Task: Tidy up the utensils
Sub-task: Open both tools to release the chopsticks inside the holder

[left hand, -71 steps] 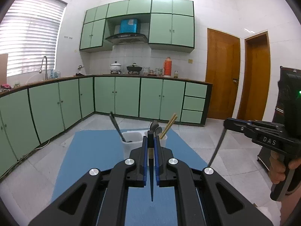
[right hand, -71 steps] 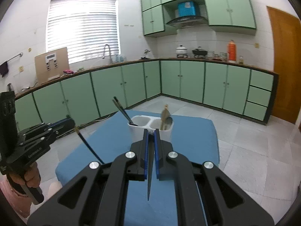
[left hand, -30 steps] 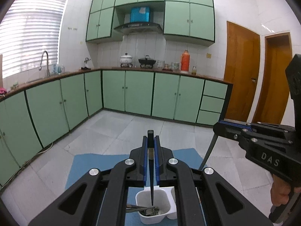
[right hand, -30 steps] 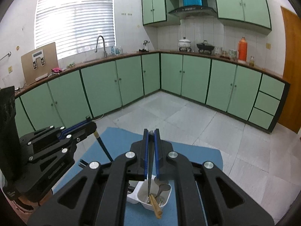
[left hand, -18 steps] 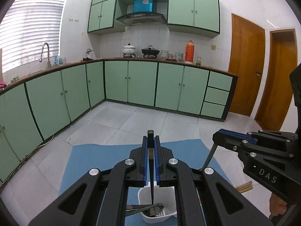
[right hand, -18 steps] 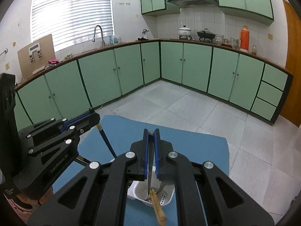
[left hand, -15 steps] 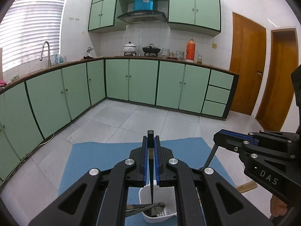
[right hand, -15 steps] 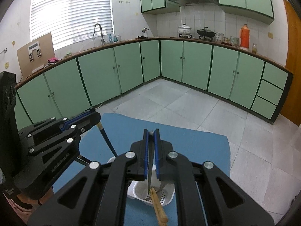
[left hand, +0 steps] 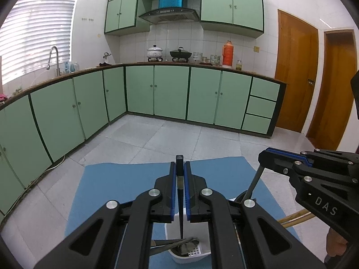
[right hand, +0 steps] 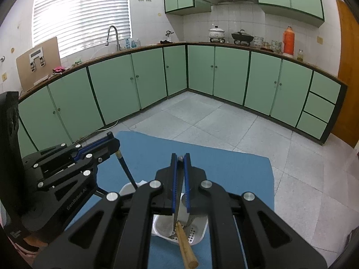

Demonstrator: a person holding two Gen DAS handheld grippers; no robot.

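My left gripper [left hand: 179, 172] is shut on a dark-handled utensil [left hand: 180, 204] that points down into the left cup of a white two-cup utensil holder [left hand: 190, 252], where other metal utensils lie. My right gripper [right hand: 180, 161] is shut on a metal utensil [right hand: 176, 204] that points down into the right cup [right hand: 179, 228], beside wooden chopsticks [right hand: 186, 246]. Each gripper shows in the other's view: the right one [left hand: 262, 157] and the left one [right hand: 113, 142].
The holder stands on a blue mat [right hand: 224, 163] on a grey tiled floor. Green cabinets [left hand: 170, 94] run along the back and left walls. Wooden doors [left hand: 296, 78] stand at the right.
Both grippers have risen over the holder and tipped downward, so I look into the cups from above. Over the last half second both utensils have sunk a little deeper into the cups.
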